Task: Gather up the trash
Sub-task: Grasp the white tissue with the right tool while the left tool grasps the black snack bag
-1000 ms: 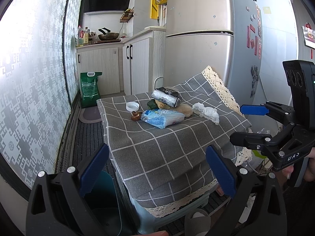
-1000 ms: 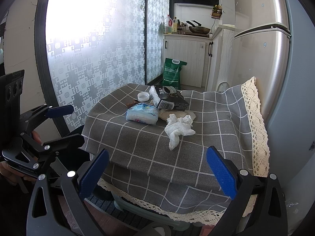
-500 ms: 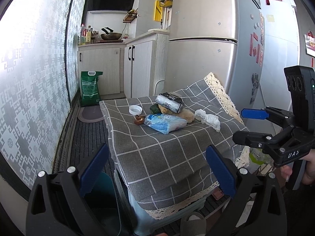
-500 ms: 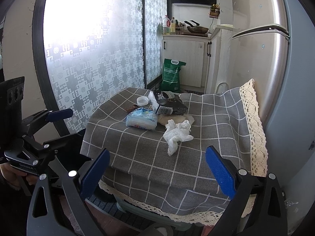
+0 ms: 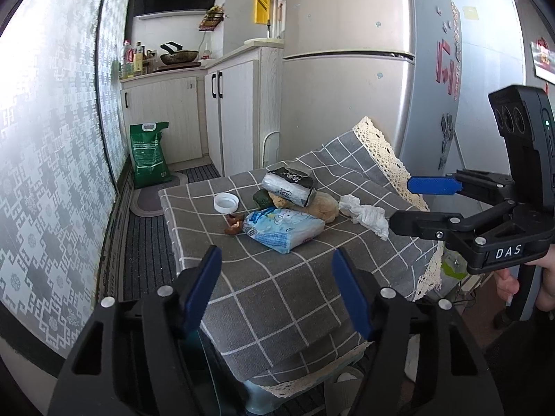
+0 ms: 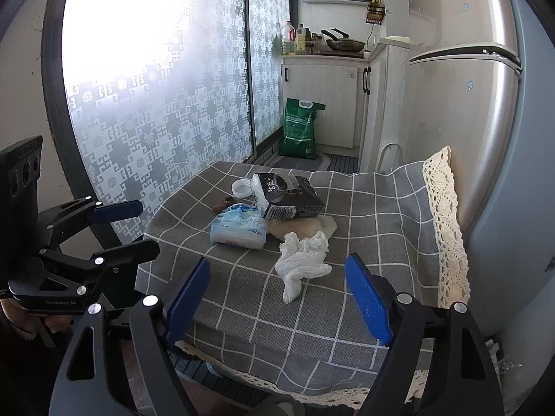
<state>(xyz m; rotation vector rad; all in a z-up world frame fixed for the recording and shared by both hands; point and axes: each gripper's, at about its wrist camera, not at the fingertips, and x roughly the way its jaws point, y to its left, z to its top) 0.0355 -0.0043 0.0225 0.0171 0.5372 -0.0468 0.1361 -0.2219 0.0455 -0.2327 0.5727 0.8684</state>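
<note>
Trash lies on a small table under a grey checked cloth (image 5: pixel 277 287) (image 6: pixel 374 215): a crumpled white tissue (image 5: pixel 364 215) (image 6: pixel 303 260), a light blue plastic packet (image 5: pixel 282 228) (image 6: pixel 239 227), a black and white wrapper (image 5: pixel 288 183) (image 6: pixel 286 196), a tan lump (image 5: pixel 324 204), a white lid (image 5: pixel 226 202) (image 6: pixel 241 187) and a small brown scrap (image 5: pixel 233 223). My left gripper (image 5: pixel 277 287) is open and empty, low before the table's near edge. My right gripper (image 6: pixel 277 298) is open and empty, just short of the tissue.
A silver fridge (image 5: pixel 347 69) stands behind the table. White cabinets (image 5: pixel 236 104) and a green sack (image 5: pixel 149 152) are at the back. A patterned glass door (image 6: pixel 156 104) runs along the left. A teal bin (image 5: pixel 215 374) shows below the left gripper.
Both grippers have moved closer to the table, so the trash looms larger. The jaws of both have narrowed somewhat but stay open.
</note>
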